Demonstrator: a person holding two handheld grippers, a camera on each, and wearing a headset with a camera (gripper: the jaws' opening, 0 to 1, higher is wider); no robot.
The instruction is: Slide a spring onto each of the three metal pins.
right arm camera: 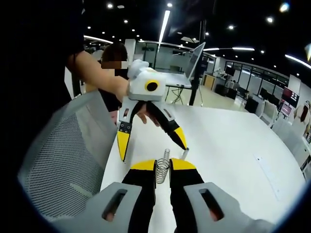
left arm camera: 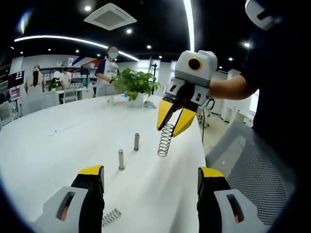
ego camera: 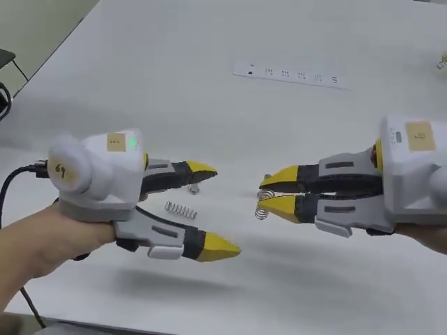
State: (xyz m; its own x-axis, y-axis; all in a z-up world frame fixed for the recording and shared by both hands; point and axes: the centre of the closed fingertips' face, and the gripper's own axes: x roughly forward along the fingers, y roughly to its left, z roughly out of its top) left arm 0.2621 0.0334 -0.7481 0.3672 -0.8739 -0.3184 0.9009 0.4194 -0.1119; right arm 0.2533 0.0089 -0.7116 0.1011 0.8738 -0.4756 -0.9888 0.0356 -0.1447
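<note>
While my right claw [right arm camera: 163, 166] pinches a coiled spring [right arm camera: 165, 158], my left claw [left arm camera: 150, 171] gapes wide. A smooth metal pin [left arm camera: 121, 159] stands ahead.

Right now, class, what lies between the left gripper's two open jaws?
A loose spring lies flat on the white table, between the jaws of the left gripper. This shows in the head view.

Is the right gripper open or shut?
Shut: the right gripper pinches the spring between its yellow tips.
</note>
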